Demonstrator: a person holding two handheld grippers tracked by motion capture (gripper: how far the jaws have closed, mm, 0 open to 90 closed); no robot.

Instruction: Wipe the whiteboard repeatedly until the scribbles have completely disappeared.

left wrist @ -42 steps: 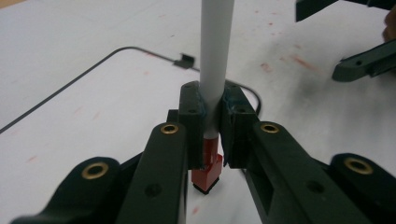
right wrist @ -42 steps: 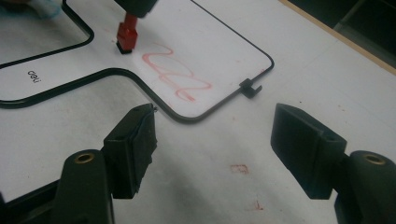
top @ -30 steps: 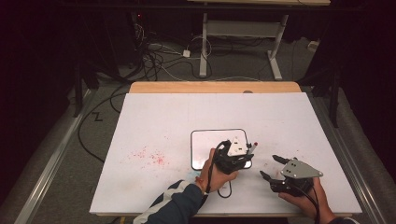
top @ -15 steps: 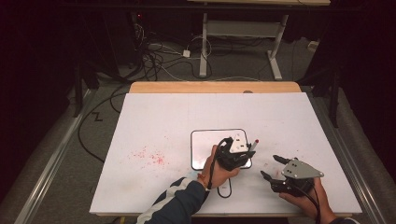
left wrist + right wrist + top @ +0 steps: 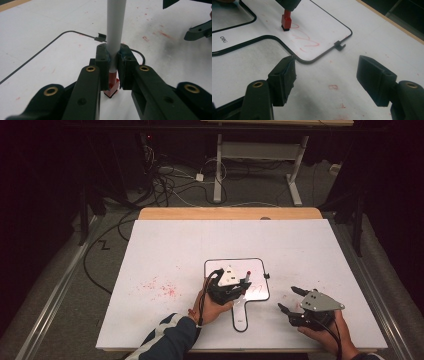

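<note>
Marker (image 5: pixel 115 37) clamped near whiteboard (image 5: pixel 260 270) edge.

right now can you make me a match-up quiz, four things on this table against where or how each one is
Things:
1. marker
2. left gripper
3. right gripper
4. small whiteboard

States:
a. jaws spread, nothing between them
b. lies flat, red scribbles on it
c. upright, red tip on the board
d. jaws clamped on a white barrel

Pairs: 1-c, 2-d, 3-a, 4-b
</note>
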